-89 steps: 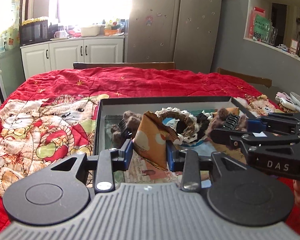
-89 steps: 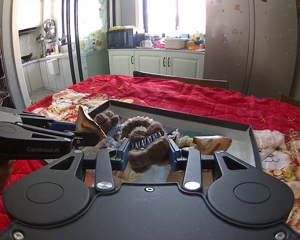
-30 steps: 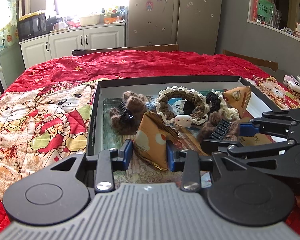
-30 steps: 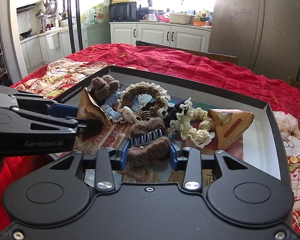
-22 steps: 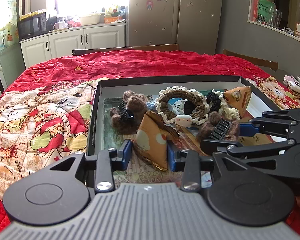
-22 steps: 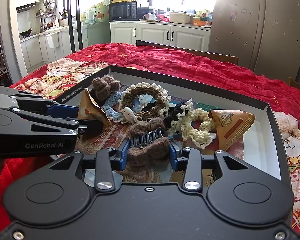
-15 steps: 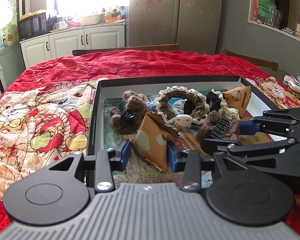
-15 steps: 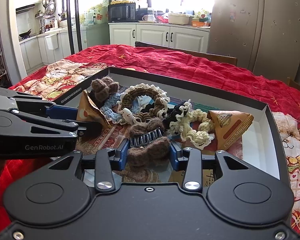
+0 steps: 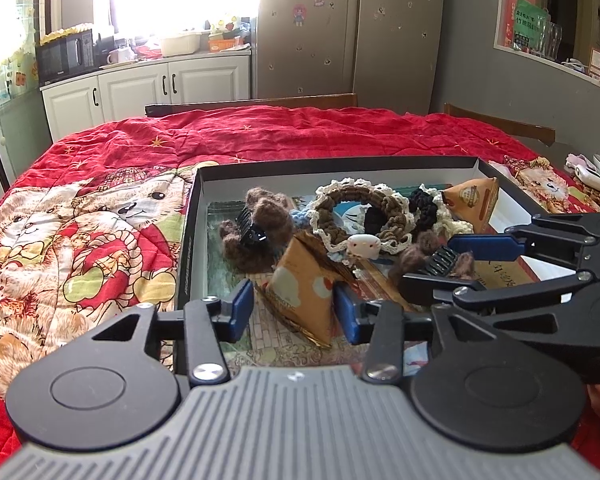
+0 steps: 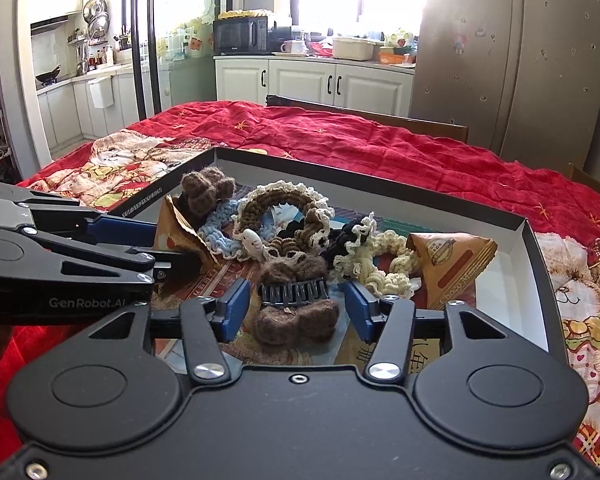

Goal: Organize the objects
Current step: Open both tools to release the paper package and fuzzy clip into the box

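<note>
A: From the left wrist, what's in front?

B: The left gripper point(image 9: 290, 310) sits low over the near edge of a shallow box point(image 9: 186, 240) on a red quilt point(image 9: 260, 136). Its jaws have just been opening. An orange snack packet point(image 9: 306, 292) stands between the blue pads; there is a clear gap on the left side, while the right pad point(image 9: 346, 312) is just beside the packet, so it is no longer pinched.

A: And further in?

B: A fuzzy brown hair clip point(image 9: 256, 232) lies by the box's left wall, a crocheted brown-and-cream ring point(image 9: 362, 216) in the middle, a second orange packet point(image 9: 474, 202) at the far right. The right gripper point(image 9: 440, 258) reaches in from the right, around another brown clip.

A: Now the right wrist?

B: The right gripper point(image 10: 294, 312) has also just been opening its jaws. The brown clip with black teeth point(image 10: 294, 304) lies on the box floor between the pads, with gaps on both sides, so it is released. The left gripper point(image 10: 172, 248) comes in from the left beside its packet point(image 10: 182, 234). A cream crocheted band point(image 10: 384, 258) and the other packet point(image 10: 454, 266) lie to the right.
</note>
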Demonstrator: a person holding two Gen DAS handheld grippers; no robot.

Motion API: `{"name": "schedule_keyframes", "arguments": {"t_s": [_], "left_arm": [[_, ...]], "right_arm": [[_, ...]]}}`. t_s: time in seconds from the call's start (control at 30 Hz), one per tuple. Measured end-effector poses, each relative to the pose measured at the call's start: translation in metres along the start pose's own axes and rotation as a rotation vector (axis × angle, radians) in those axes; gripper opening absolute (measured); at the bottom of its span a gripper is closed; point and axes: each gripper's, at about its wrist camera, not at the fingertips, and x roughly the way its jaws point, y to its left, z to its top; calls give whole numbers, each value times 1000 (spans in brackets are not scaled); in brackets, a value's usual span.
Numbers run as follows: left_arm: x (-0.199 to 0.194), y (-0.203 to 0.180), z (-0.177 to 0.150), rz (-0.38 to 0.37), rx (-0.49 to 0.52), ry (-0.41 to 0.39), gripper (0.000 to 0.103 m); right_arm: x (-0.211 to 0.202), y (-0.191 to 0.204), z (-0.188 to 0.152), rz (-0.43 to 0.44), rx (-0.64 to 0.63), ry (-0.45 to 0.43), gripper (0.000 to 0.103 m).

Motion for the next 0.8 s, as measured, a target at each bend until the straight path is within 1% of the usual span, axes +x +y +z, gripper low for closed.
{"name": "schedule_keyframes", "arguments": {"t_s": [0.13,0.3,0.47,0.8], "left_arm": [[-2,1,1,-1,-3,-5,64],[-6,1,2,-2,-7,-12,66],[-12,0,3,2,-7,-26,68],[-29,-4,7,10,2,-63,72]], "right_arm": [[-3,0,1,-11,1,-10,55],[-8,1,2,-11,5,-18,57],[-15,0,2,-20,7,-30,61],[-35,1,6,-27,1,-64,63]]}}
